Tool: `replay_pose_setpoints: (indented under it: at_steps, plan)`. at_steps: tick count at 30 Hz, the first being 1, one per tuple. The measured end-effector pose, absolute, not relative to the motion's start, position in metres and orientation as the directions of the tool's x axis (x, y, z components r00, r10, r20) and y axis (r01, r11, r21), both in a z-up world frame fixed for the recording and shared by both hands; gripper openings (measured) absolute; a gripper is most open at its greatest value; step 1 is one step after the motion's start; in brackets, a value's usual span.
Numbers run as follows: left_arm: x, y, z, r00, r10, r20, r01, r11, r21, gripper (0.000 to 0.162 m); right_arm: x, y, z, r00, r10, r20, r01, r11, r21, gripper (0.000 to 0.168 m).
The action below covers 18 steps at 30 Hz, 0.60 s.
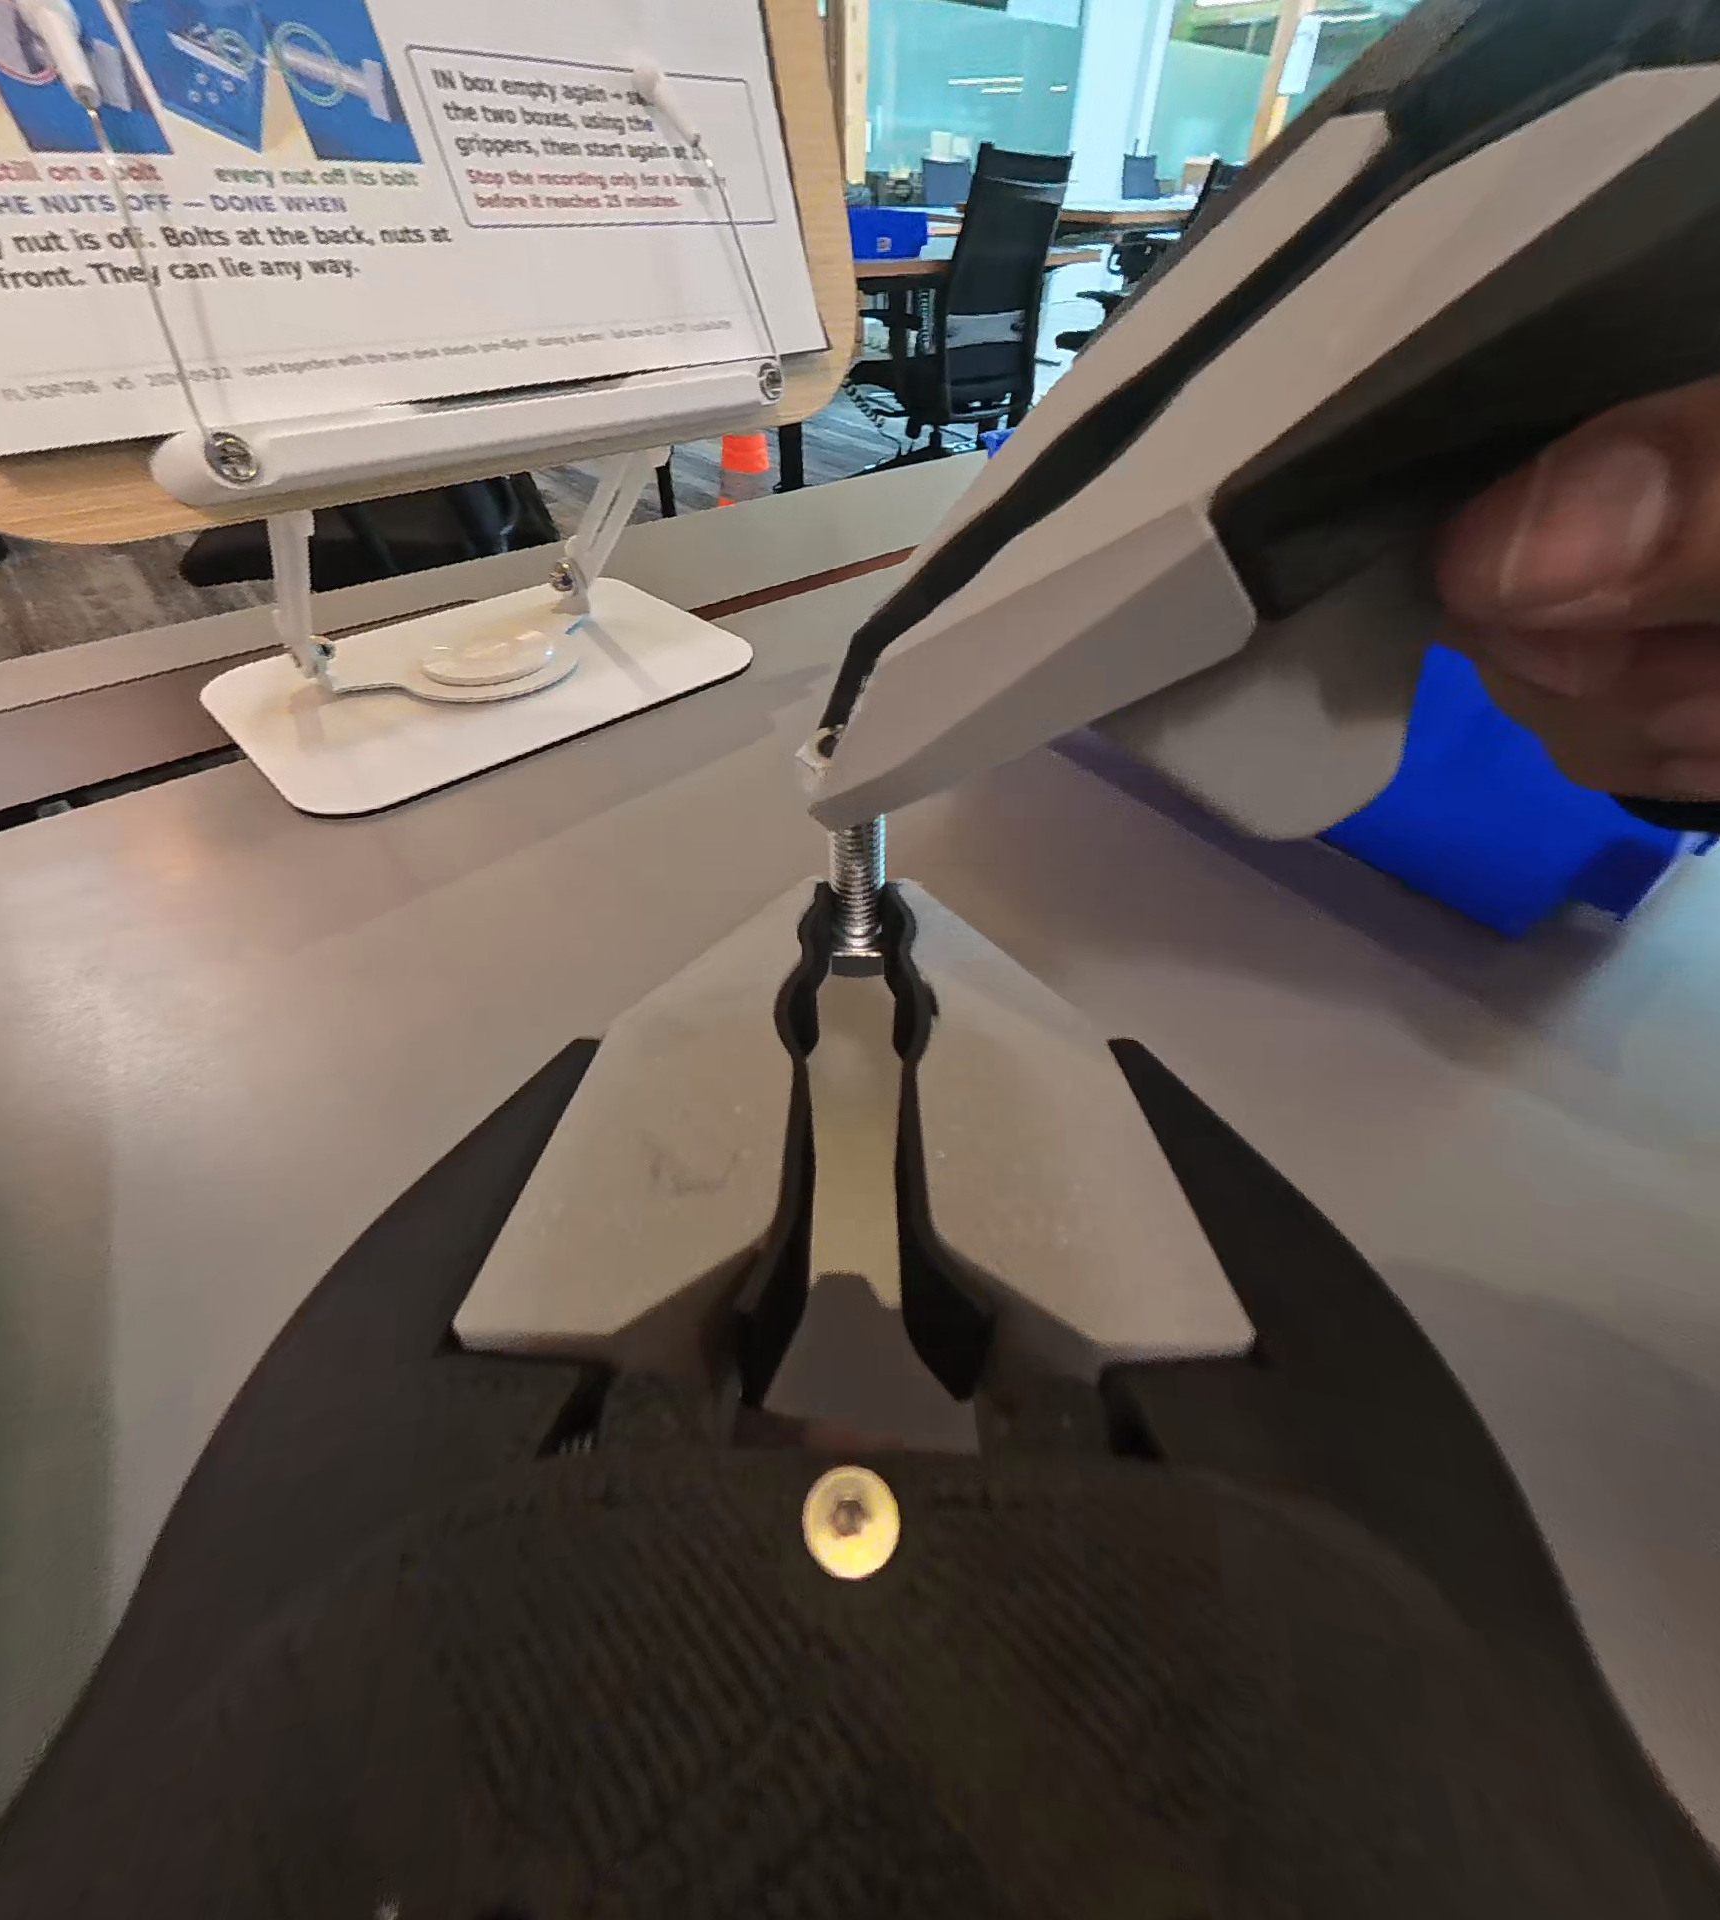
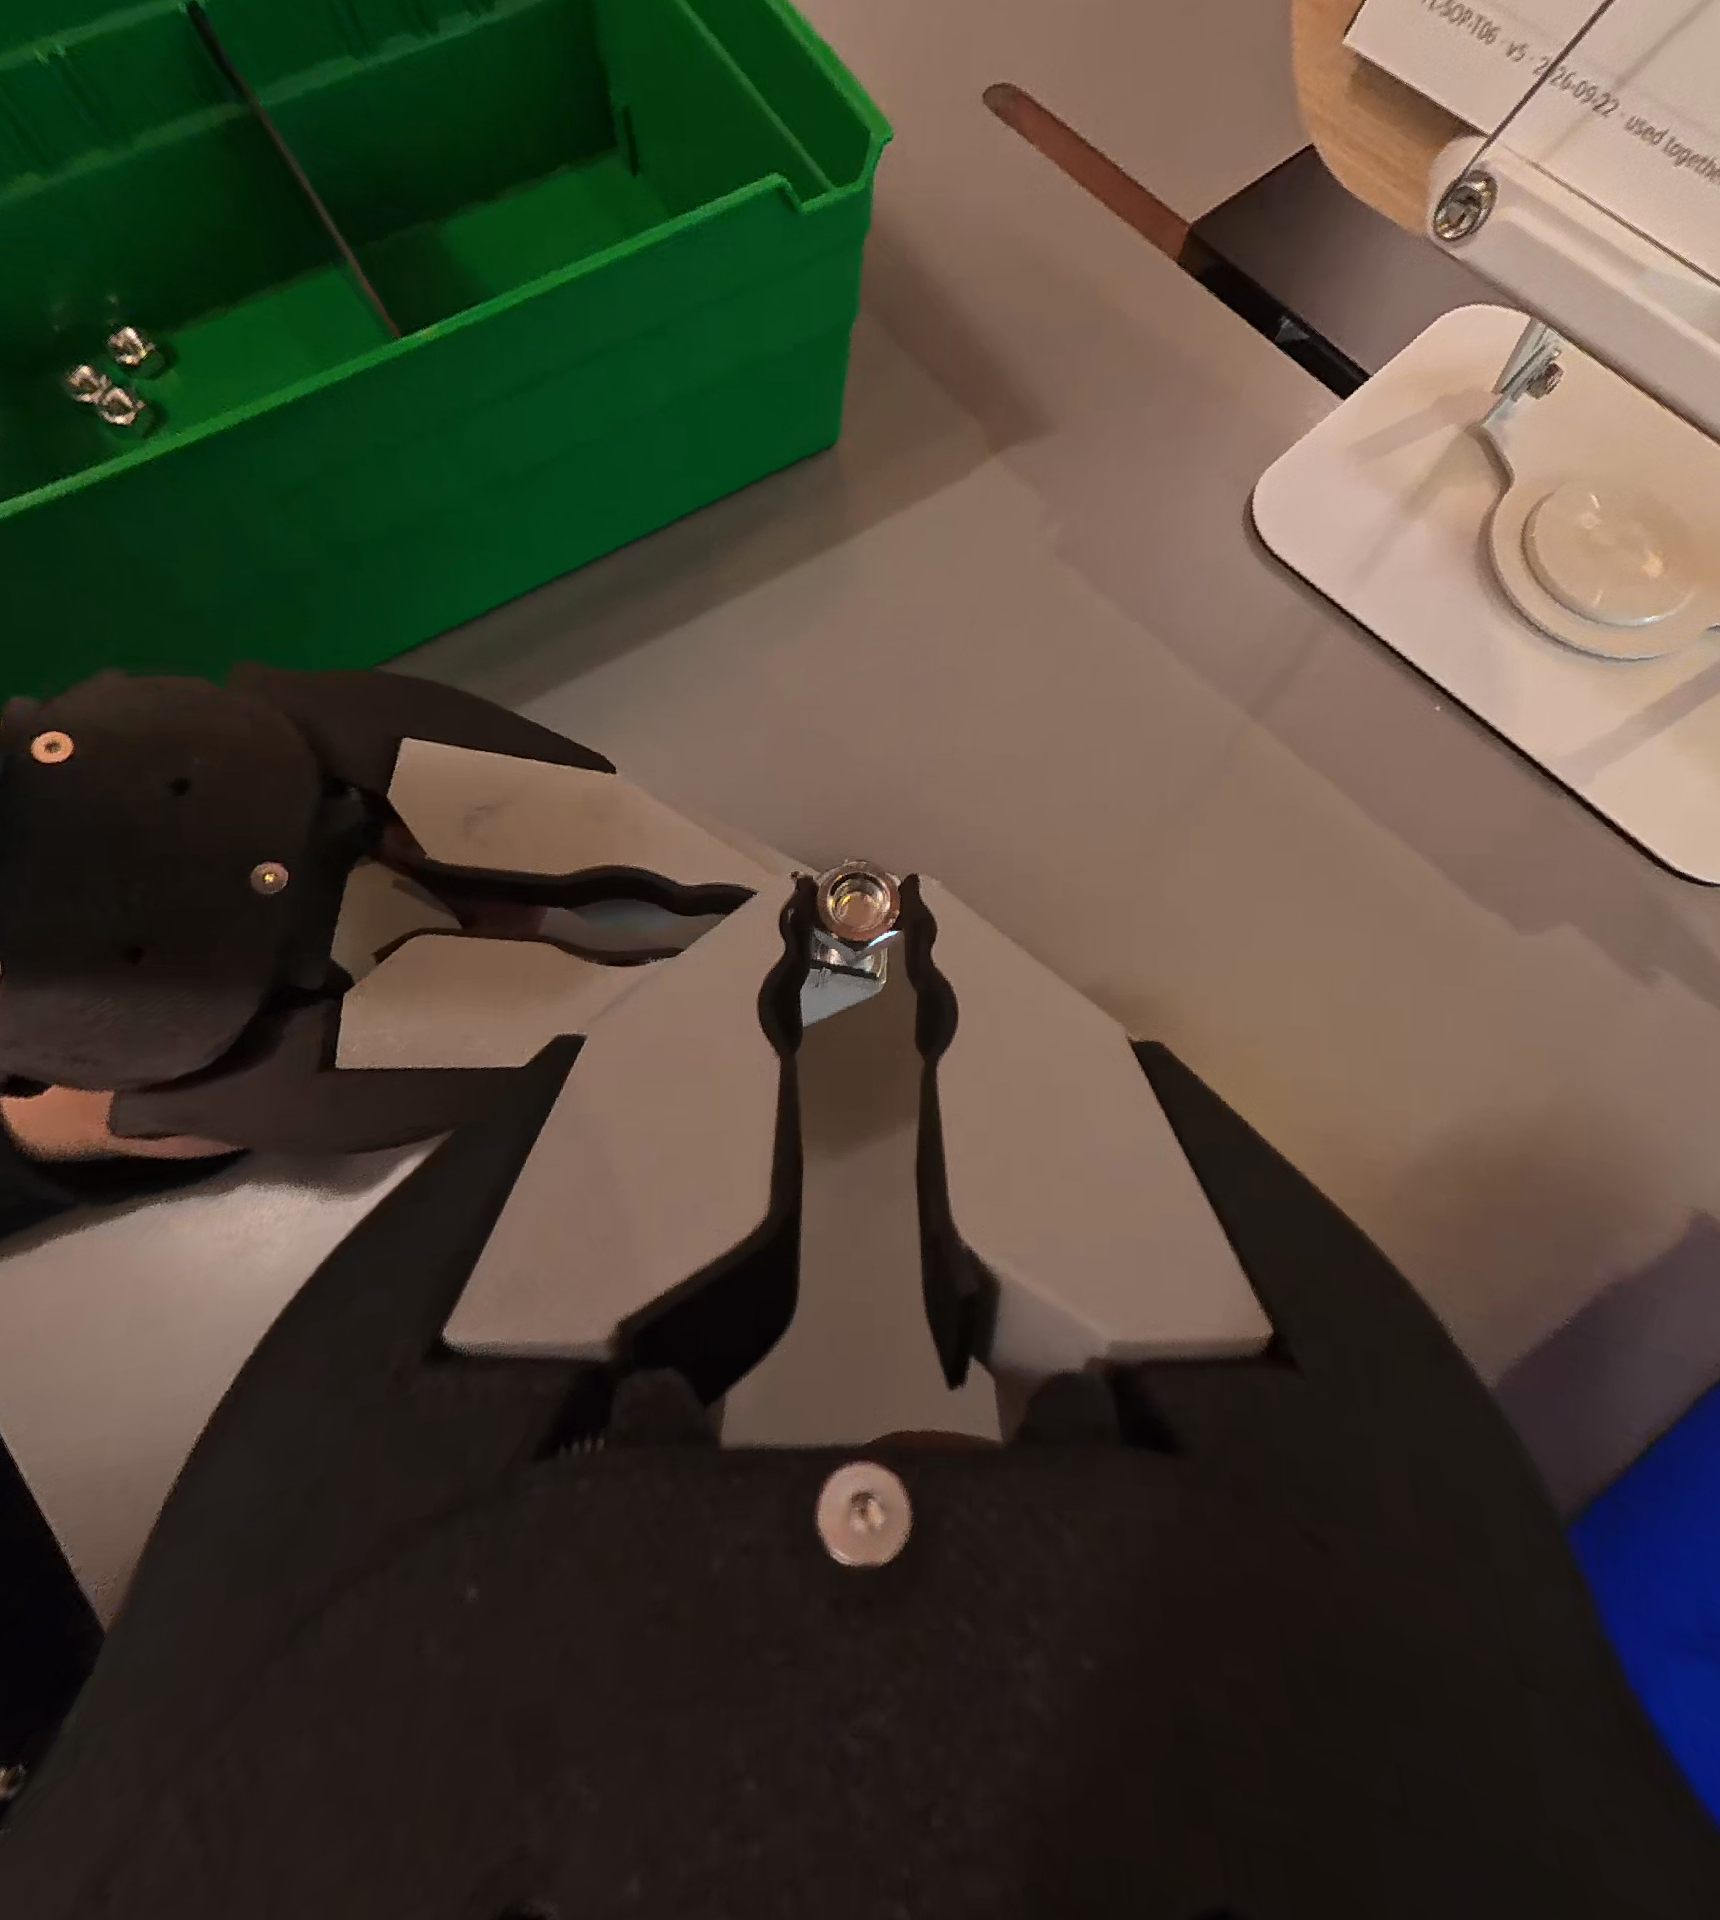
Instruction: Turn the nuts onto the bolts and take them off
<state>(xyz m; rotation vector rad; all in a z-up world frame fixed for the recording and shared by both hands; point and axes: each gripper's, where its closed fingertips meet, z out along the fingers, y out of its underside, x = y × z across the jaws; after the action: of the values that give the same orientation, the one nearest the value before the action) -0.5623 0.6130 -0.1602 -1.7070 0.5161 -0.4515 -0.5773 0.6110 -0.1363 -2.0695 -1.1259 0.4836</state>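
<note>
Your left gripper (image 1: pixel 854 940) holds the bolt (image 1: pixel 854 873) upright above the grey table (image 1: pixel 212 987). Its jaws are narrow and closed on the lower part of the bolt, near the hexagonal head, and the threaded shank stands up from between the black fingertips.

Your right gripper (image 2: pixel 854 920) comes from above and to the right. Its jaws are also narrow, and they clamp the nut (image 2: pixel 851 940) at the top end of the bolt. In the right wrist view you look down on the nut and see its round opening between the two pads. In the left wrist view the nut is almost hidden by the grey fingers, so you cannot tell how far it sits on the thread. Your hand (image 1: pixel 1645 613) grips the handle of the right gripper.

The green box (image 2: pixel 523 416) stands on the table behind the left gripper. It has dividers, and a few loose nuts (image 2: pixel 113 379) lie in one front compartment. A blue box (image 1: pixel 1500 810) is at the right edge. The white stand (image 1: pixel 482 686) with a printed sheet (image 1: pixel 368 260) stands at the far side of the table.
</note>
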Motion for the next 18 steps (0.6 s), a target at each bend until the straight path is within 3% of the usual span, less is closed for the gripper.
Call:
replay_pose_setpoints:
  at_steps: [12,18]
  plan:
    - [-0.564,0.614,-0.162,0.828,-0.56,0.027,-0.089,-0.178,-0.98,0.006,-0.58,0.615,-0.138,0.579,0.815,-0.007,0.503,-0.364,-0.784,0.015]
    - [-0.56,0.613,-0.164,0.816,-0.578,0.021,-0.099,-0.174,-0.98,0.006,-0.576,0.609,-0.117,0.55,0.834,-0.04,0.432,-0.325,-0.841,0.031]
